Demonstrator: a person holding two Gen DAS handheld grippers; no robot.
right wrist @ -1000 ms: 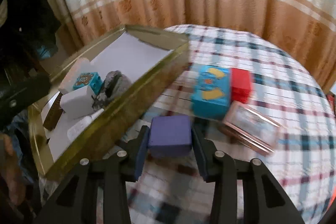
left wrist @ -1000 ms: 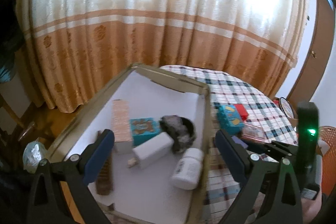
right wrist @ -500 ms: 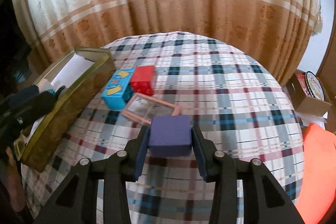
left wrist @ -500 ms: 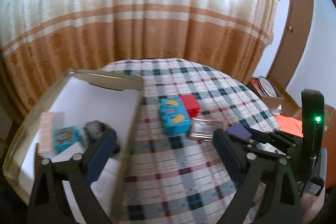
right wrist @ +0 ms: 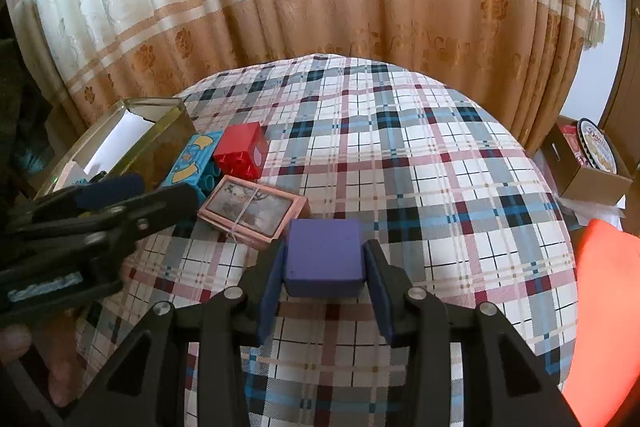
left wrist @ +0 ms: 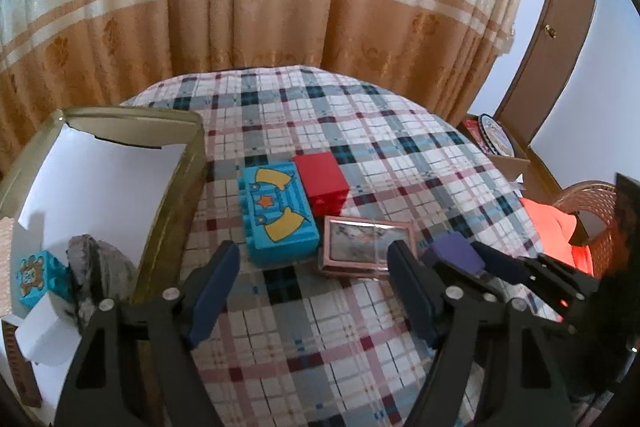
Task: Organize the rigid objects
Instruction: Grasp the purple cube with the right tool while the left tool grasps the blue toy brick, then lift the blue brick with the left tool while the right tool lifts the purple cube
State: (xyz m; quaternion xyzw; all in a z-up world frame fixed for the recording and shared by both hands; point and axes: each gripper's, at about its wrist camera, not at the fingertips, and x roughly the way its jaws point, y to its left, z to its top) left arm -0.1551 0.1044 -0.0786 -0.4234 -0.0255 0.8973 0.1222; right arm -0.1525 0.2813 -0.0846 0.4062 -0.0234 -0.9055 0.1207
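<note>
My right gripper (right wrist: 325, 251) is shut on a purple block (right wrist: 324, 259) and holds it above the plaid tablecloth (right wrist: 420, 155). My left gripper (left wrist: 314, 259) hovers over the cloth with its jaws closing and nothing pressed between them. Just beyond its tips lie a blue toy brick (left wrist: 280, 215) and a pink framed box (left wrist: 368, 241). A red brick (left wrist: 324, 183) sits behind them. The gold tin tray (left wrist: 176, 187) with white lining stands at the left. The right gripper (left wrist: 480, 261) with the purple block (left wrist: 456, 251) shows at the right of the left wrist view.
Inside the tray lie a small teal block (left wrist: 34, 277), a grey lump (left wrist: 96, 259) and a white box (left wrist: 44, 331). A cardboard box with a round tin (right wrist: 592, 163), an orange cloth (right wrist: 604, 307) and a wicker chair (left wrist: 592, 195) stand off the table's right side. Curtains hang behind.
My left gripper swung from over the tray to the right, over the tablecloth bricks, and its jaws narrowed. My right gripper carried the purple block away from the tray toward the table's middle.
</note>
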